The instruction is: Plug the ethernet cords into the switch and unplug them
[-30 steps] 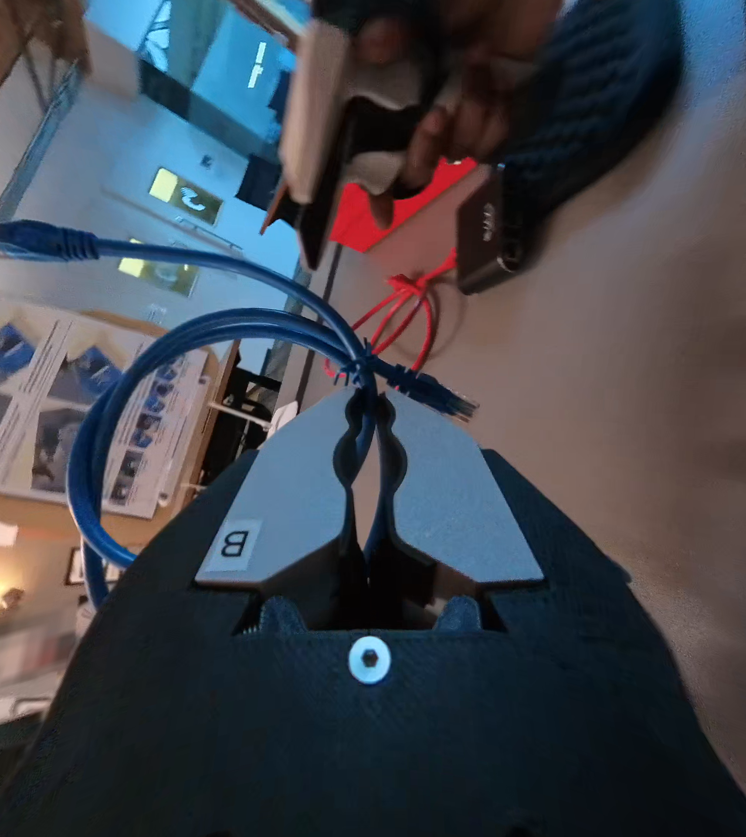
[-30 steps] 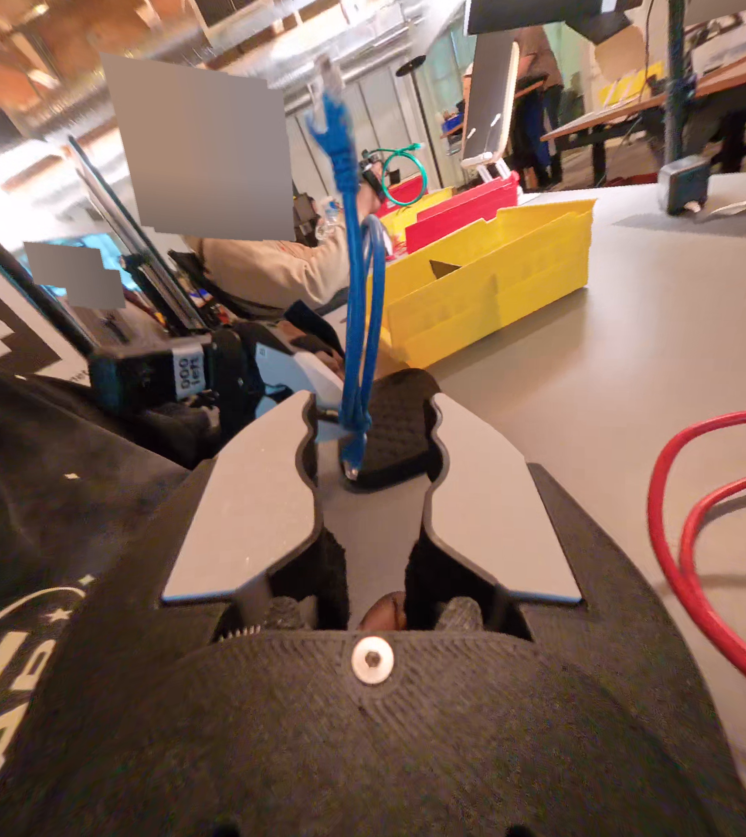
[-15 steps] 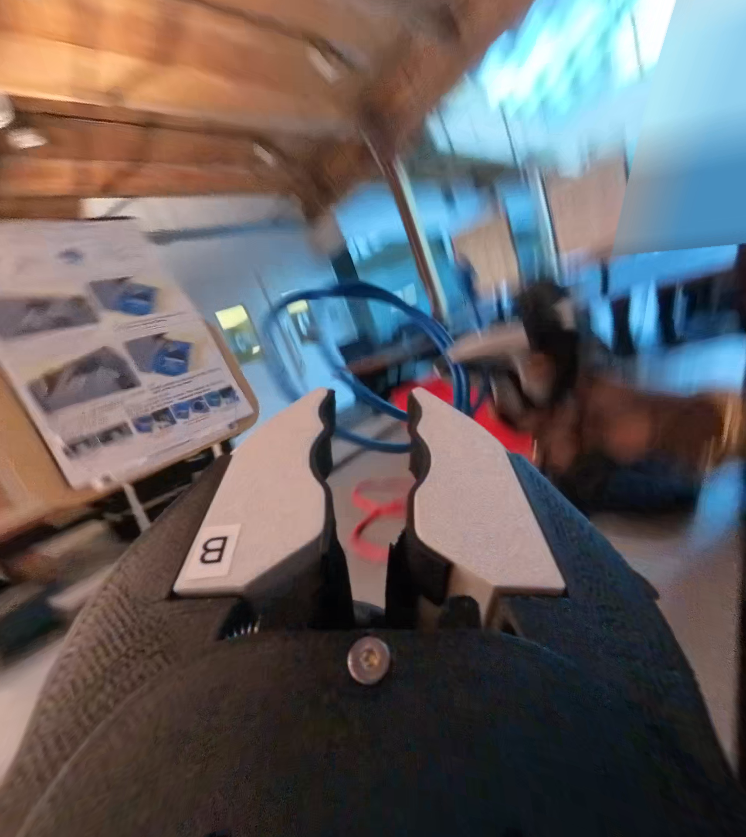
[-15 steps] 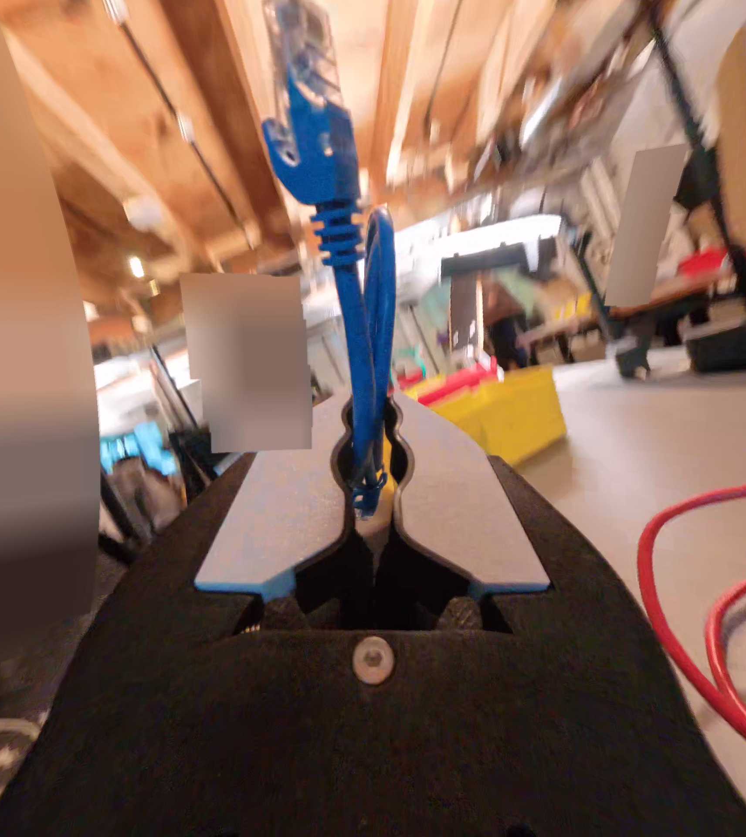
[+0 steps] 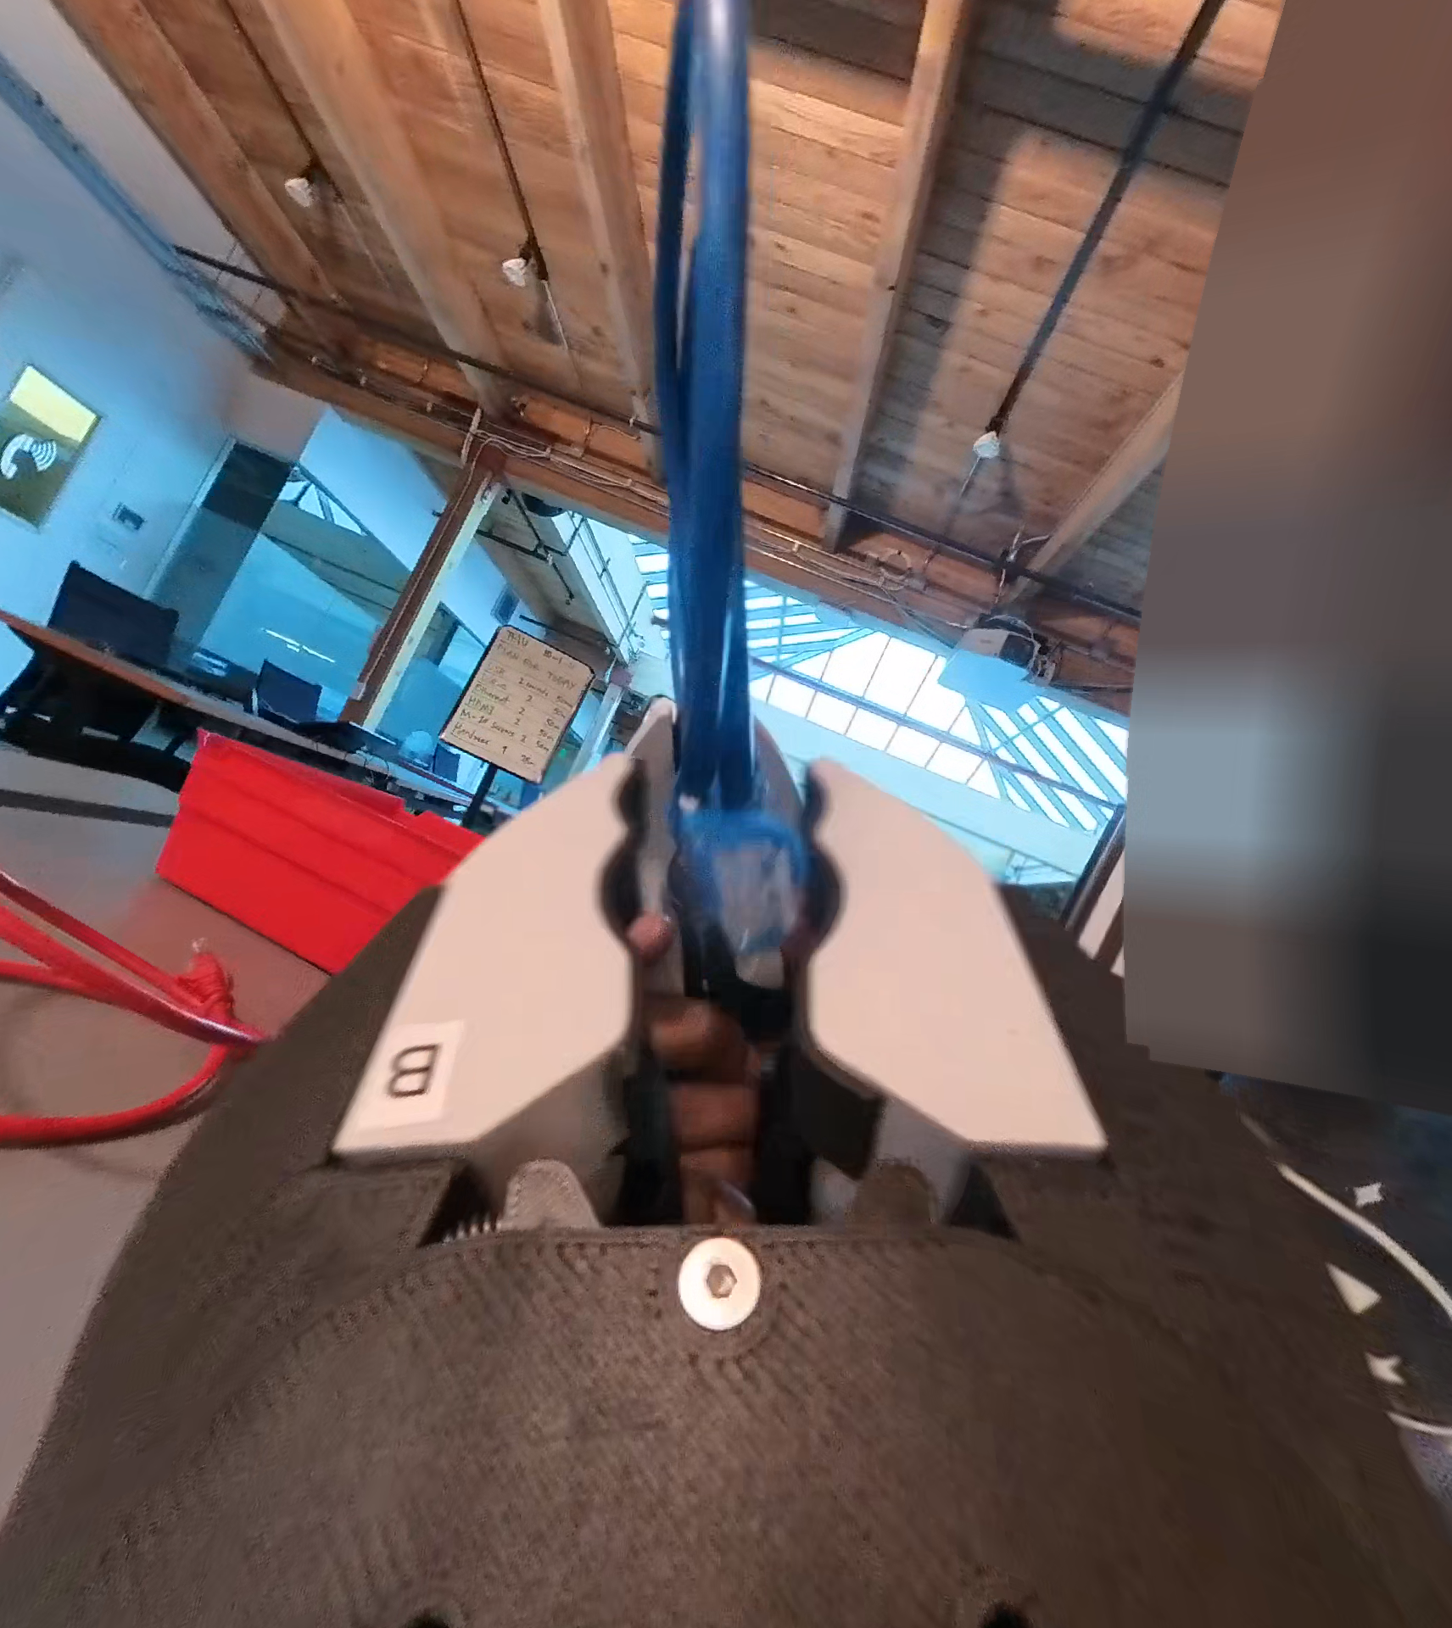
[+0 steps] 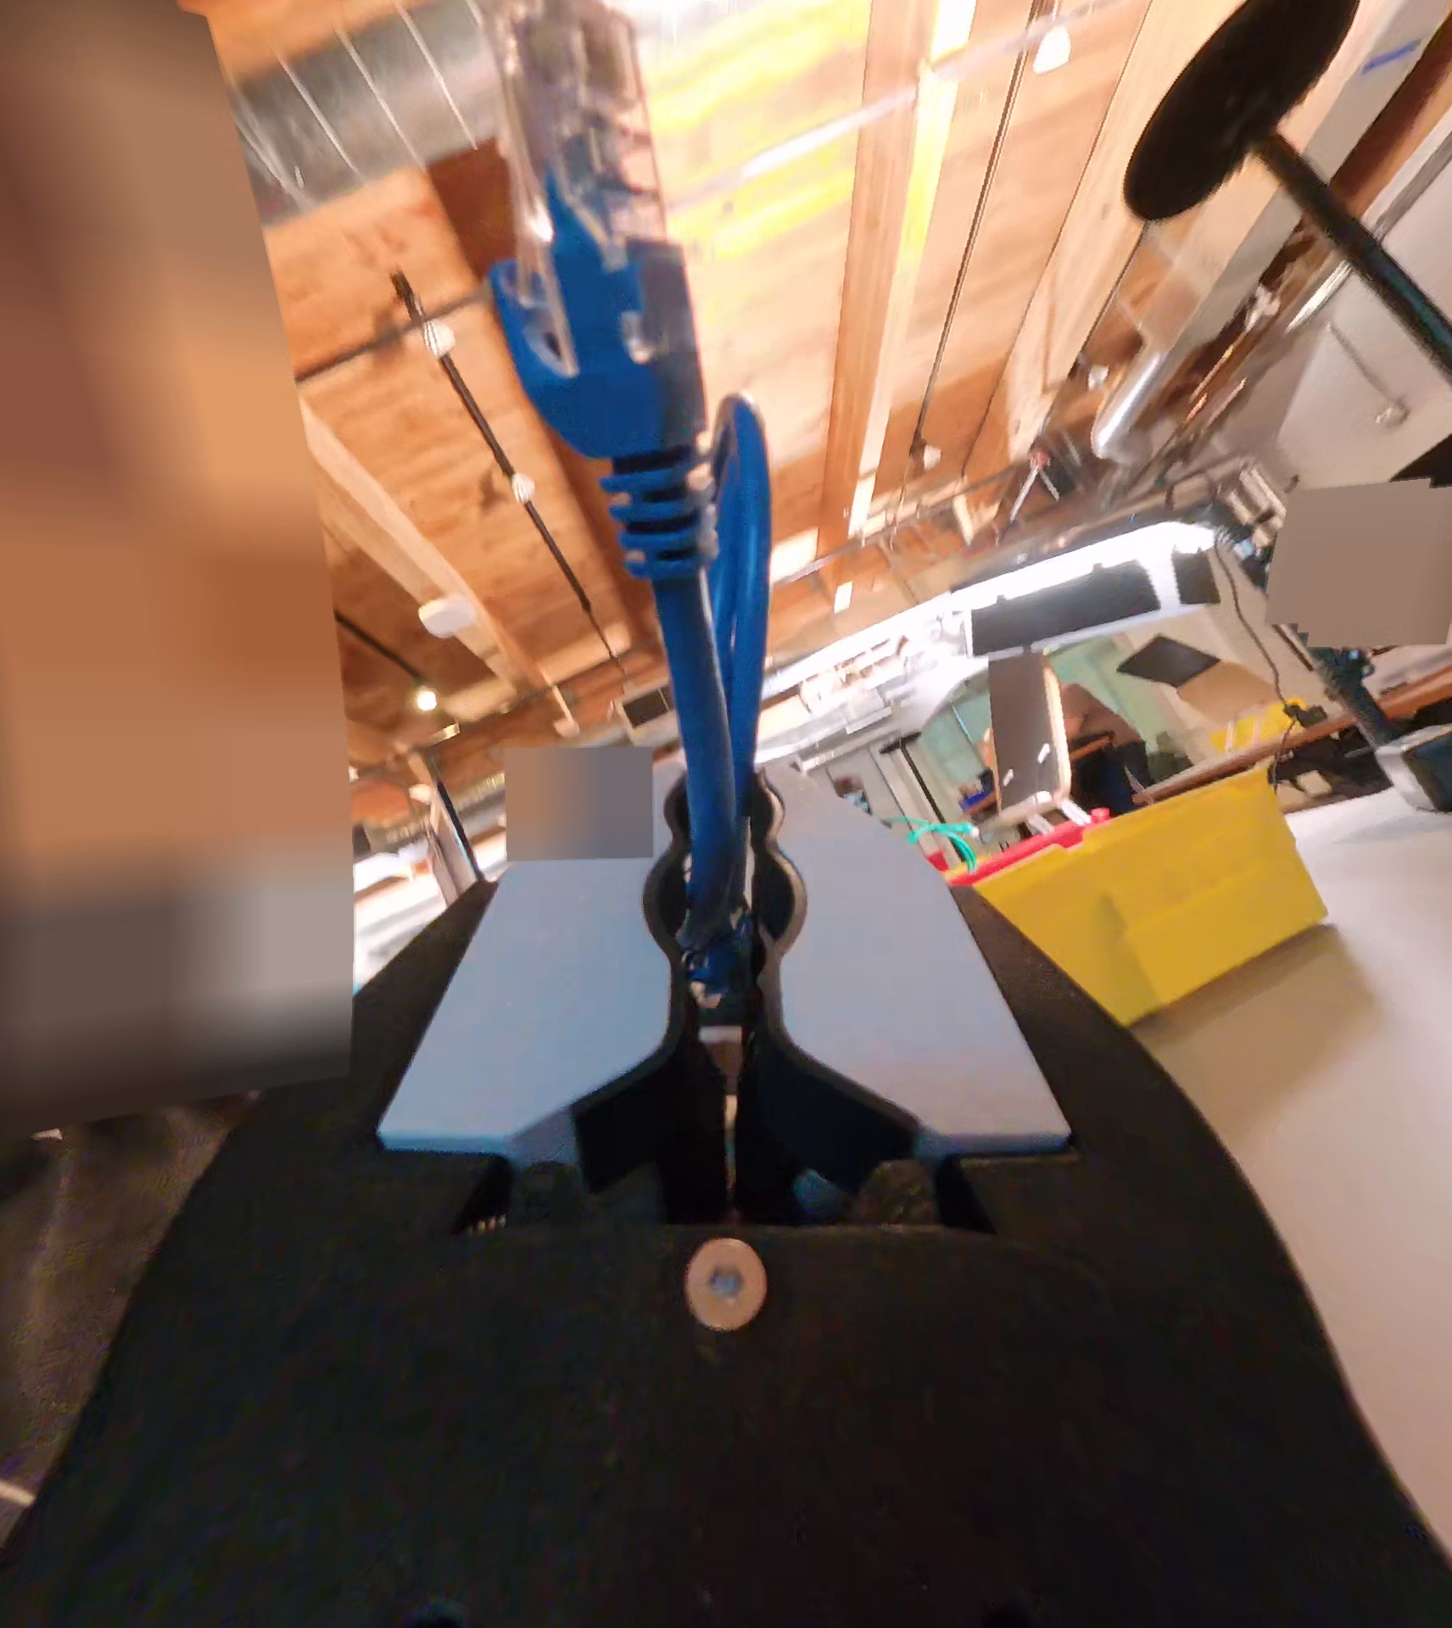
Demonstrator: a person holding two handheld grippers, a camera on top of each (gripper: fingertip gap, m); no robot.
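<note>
A coiled blue ethernet cord (image 6: pixel 709 705) stands upright in my right gripper (image 6: pixel 722 793), which is shut on the bundle. One clear-tipped plug (image 6: pixel 590 291) points up above the gripper. In the left wrist view my left gripper (image 5: pixel 727 793) is open, its jaws on either side of the cord's other plug (image 5: pixel 736 872), with a gap on the left side. The cord (image 5: pixel 696 396) rises from there. The right gripper's grey fingers and a hand (image 5: pixel 705 1057) show just behind it. A red ethernet cord (image 5: pixel 44 960) lies on the table. The switch is out of view.
A red bin (image 5: pixel 282 846) stands on the grey table (image 5: pixel 0 1277) beyond the red cord. A yellow bin (image 6: pixel 1145 890) sits to the right of the right gripper, on the table (image 6: pixel 1366 1101). Both cameras tilt up toward a wooden ceiling. Blurred patches cover parts of both views. Only a small space, under 4 cm, lies between the two pairs of fingers.
My left gripper let go of the blue cord, swung round and opened around its plug. My right gripper closed on the cord bundle and tilted upward.
</note>
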